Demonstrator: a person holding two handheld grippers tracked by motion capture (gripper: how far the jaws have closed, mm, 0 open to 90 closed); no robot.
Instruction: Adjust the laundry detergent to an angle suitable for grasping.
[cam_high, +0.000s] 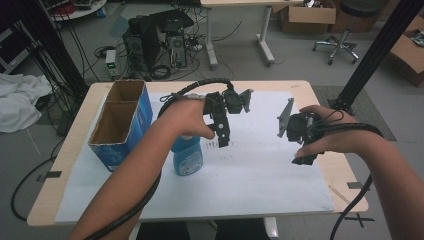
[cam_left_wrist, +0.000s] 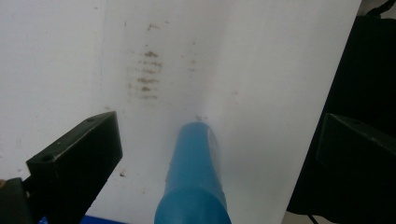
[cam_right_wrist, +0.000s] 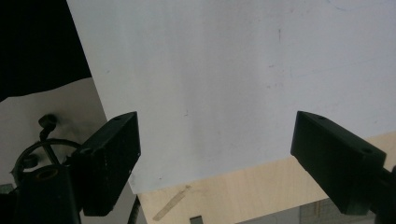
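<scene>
The blue plastic bottle stands upright on the white paper sheet that covers the surface, near the sheet's left edge and just beside the open blue-sided cardboard box at the surface's left edge. The left hand-held gripper hangs above and slightly to the right of the bottle with its jaws spread wide and nothing between the pads; in the left gripper view the bottle's blue neck rises between the two jaws without touching either. Risk: a descent that is off-centre would let one jaw strike the neck first and tip the bottle toward the box or onto the sheet. Risk: closing too high on the tapered, smooth neck may let the bottle slip out on lifting. The right hand-held gripper hovers near the sheet's right edge, jaws apart and empty, well apart from the bottle; it cannot steady it from there.
</scene>
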